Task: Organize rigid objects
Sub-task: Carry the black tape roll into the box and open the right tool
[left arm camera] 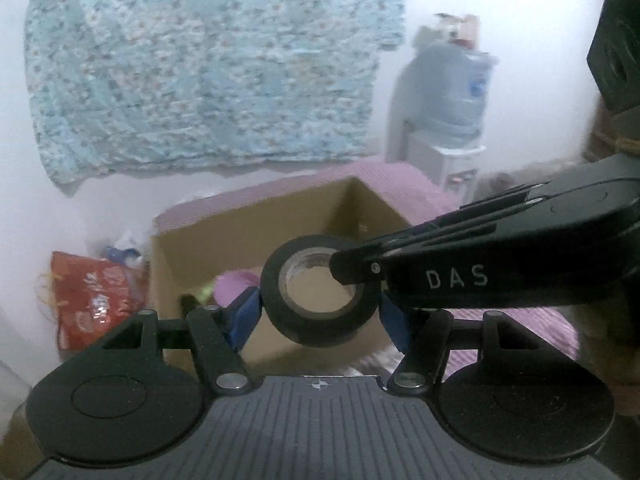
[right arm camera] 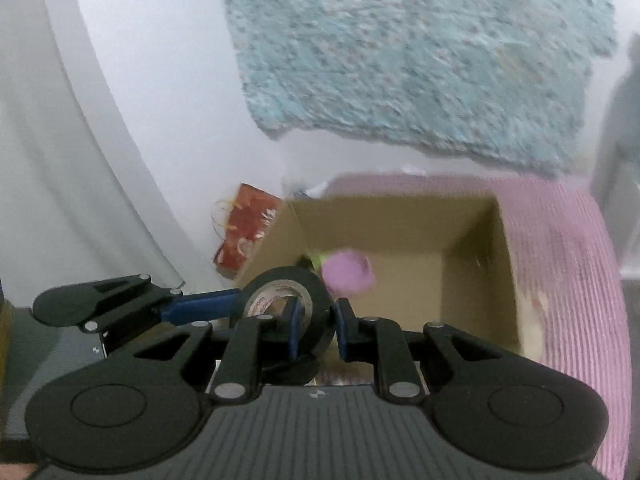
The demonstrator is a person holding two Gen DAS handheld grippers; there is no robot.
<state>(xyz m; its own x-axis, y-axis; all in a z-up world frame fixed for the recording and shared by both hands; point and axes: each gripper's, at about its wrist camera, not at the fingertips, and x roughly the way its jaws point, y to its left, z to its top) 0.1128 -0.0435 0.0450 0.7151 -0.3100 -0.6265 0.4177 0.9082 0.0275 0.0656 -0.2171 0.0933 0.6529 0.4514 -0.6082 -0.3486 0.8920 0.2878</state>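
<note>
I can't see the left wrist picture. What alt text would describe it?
A black tape roll is clamped across its outside by the left gripper, while the right gripper pinches its rim. Behind sits an open cardboard box with a pink object inside.

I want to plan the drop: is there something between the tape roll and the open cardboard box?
Nothing visible blocks it. The black tape roll, held by both grippers, hangs just before the open cardboard box; only a pink object lies inside.

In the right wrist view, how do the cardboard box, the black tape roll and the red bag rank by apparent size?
Largest to smallest, as they appear:
1. cardboard box
2. black tape roll
3. red bag
The roll and bag look similar, and the roll is nearer the camera, so their order is unsure.
</note>
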